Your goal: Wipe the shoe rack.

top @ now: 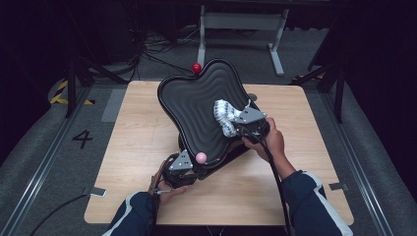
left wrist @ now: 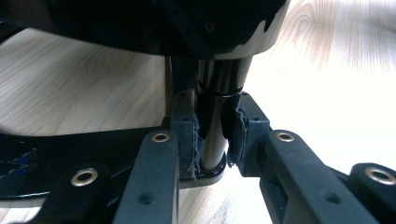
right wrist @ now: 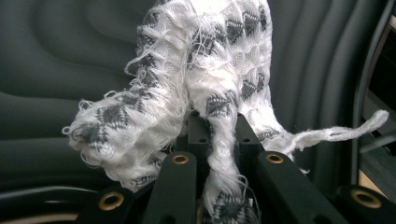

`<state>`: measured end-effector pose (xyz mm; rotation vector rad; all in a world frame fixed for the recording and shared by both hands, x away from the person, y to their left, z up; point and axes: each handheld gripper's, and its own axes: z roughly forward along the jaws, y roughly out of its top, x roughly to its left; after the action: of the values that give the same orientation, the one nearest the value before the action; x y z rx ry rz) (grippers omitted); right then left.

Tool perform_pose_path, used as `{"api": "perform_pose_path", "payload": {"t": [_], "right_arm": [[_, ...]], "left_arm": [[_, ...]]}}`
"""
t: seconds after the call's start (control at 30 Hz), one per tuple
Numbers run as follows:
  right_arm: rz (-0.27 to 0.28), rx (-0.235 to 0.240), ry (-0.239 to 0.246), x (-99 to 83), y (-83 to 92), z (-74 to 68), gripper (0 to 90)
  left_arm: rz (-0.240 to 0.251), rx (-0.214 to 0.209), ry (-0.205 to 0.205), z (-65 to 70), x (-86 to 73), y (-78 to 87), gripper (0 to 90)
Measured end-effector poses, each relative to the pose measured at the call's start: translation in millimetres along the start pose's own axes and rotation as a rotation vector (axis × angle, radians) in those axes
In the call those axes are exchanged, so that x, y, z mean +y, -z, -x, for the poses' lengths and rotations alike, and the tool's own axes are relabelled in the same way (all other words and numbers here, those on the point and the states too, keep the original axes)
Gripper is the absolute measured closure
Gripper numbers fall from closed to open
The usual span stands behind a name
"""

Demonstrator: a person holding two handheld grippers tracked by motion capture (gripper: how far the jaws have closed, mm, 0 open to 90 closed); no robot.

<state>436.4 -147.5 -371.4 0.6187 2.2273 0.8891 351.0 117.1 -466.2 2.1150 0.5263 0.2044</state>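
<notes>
Closest to the person, the left claw (top: pixel 189 167) sits low at the near edge of the tray (top: pixel 189 105). In the left gripper view it is clamped on a shiny dark post (left wrist: pixel 212 135) under the tray, one pad pressed on each side of it. The post stands upright on a black base (left wrist: pixel 56 154) that rests on the desk (top: pixel 142 147). A pink ball (top: pixel 201 157) sits right by this claw, at the tray's near rim.

A bit farther, the right claw (top: pixel 235 124) is squeezed tight on a white and grey rag (top: pixel 223 115). The rag lies against the wavy black face of the tray, near its right side. In the right gripper view a loose white thread (right wrist: pixel 345 130) hangs off the rag.

The tray is tilted up, with its far edge higher. At the far rim sits a red ball (top: pixel 196 68).
</notes>
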Motion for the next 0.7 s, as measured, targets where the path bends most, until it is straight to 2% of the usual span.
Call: {"api": "perform_pose_path", "payload": {"t": [0.1,0.2,0.23,0.37,0.53,0.7], "right_arm": [[-0.012,-0.022,-0.003,-2.7,-0.5,5.6,82.0],[-0.033,-0.048,-0.019,-8.0,-1.0,15.6,82.0],[-0.043,-0.052,-0.042,-12.1,-0.9,22.7,82.1],[-0.060,-0.072,-0.056,-17.7,-0.4,30.6,82.0],[-0.069,-0.086,-0.046,-17.5,-0.3,30.0,82.0],[-0.065,-0.078,-0.043,-16.3,0.6,27.6,82.0]], "left_arm": [[0.003,-0.001,-0.003,-0.5,-0.1,-0.2,73.9],[0.001,-0.001,-0.001,-0.6,-0.1,-0.1,73.9],[0.001,-0.002,-0.002,-0.6,-0.1,-0.1,73.9],[0.001,-0.002,0.000,-0.6,-0.1,-0.2,73.9],[0.001,-0.004,-0.002,-0.9,-0.1,-0.1,73.9],[0.001,-0.004,0.001,-0.8,-0.1,-0.2,73.9]]}}
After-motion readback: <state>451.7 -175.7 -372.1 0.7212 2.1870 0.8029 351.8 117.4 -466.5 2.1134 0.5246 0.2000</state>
